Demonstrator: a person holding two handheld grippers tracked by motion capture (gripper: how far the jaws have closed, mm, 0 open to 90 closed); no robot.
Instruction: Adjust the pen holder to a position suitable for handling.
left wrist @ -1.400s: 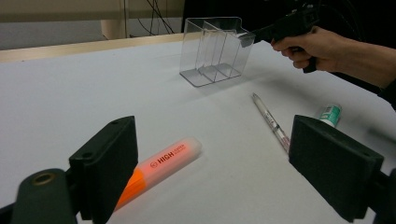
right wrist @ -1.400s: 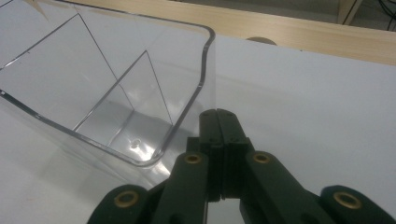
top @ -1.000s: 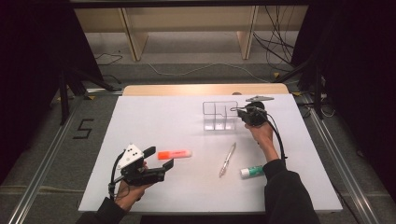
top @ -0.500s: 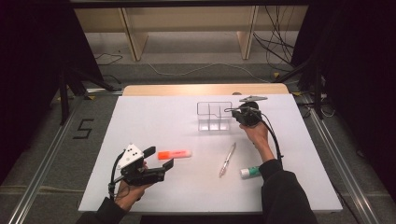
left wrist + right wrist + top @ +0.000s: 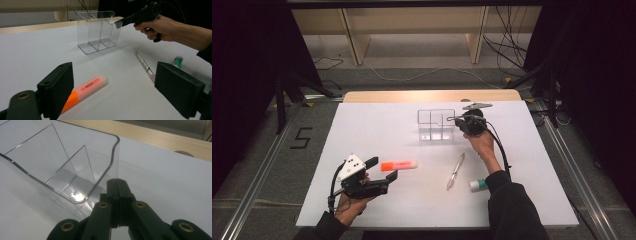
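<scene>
High view: my right gripper [image 5: 457, 120], jaws pressed together, touches the empty clear organizer [image 5: 435, 125]; left gripper [image 5: 384, 169] gapes beside the orange highlighter [image 5: 398, 165]; nothing stowed.

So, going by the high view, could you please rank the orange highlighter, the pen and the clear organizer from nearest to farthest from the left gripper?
1. Orange highlighter, just beyond the open left gripper.
2. Pen, mid-table, to its right.
3. Clear organizer, far side, beside the right gripper.

Light fell evenly on the white table [image 5: 377, 120] amid dark surroundings, the near highlighter [image 5: 86, 91] blurred, shadows faint.
</scene>
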